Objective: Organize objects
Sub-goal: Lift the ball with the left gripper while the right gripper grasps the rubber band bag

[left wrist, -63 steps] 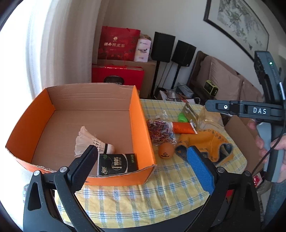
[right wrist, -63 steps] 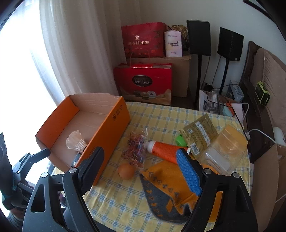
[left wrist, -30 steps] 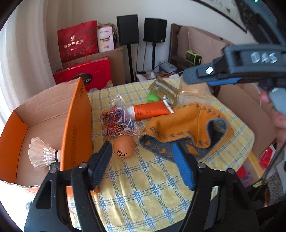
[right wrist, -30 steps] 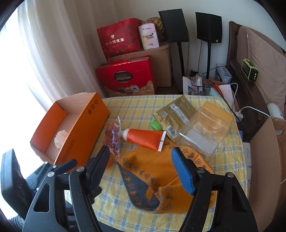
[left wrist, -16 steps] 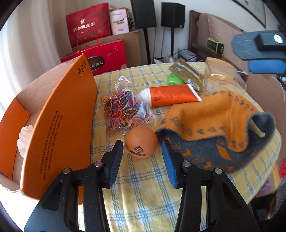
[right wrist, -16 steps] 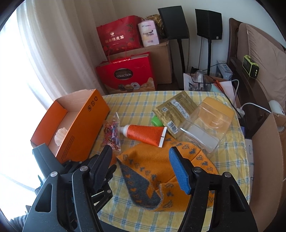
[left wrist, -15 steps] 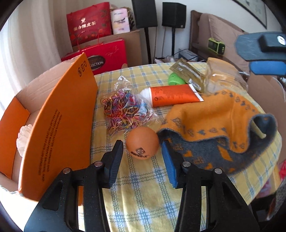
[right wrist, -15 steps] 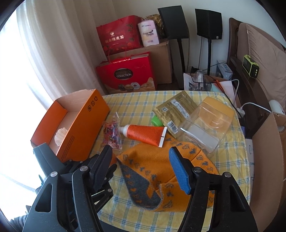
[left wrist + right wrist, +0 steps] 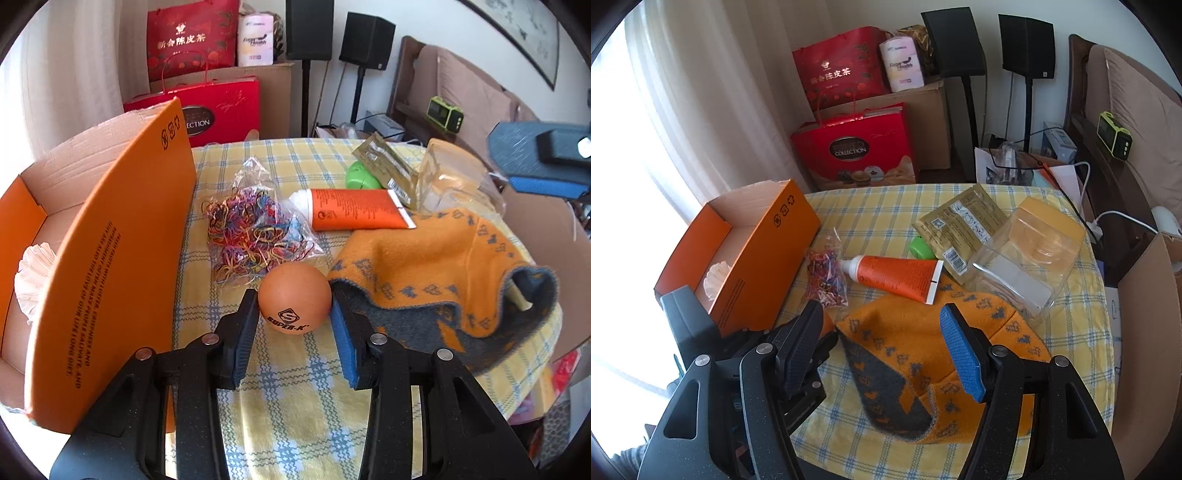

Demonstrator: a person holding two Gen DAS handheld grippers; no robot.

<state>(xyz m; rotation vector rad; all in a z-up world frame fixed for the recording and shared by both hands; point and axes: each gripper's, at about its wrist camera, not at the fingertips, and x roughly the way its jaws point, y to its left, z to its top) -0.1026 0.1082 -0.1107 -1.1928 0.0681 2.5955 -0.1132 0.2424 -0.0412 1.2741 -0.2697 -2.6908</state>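
Sitting on the checked desk (image 9: 280, 413), just beside the orange box (image 9: 110, 258), the orange ball (image 9: 294, 299) now lies between your left gripper (image 9: 293, 306) jaws, which have just been closing from a wider spread and now touch its sides. A second ago the ball lay ahead of them. Your right gripper (image 9: 882, 347) hangs over the knitted hat (image 9: 905, 354), jaws spread, holding nothing, barely changed.

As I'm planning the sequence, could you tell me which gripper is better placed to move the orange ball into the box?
Left. The left gripper has its jaws closing around the orange ball, beside the box; the right gripper hovers open above the hat.
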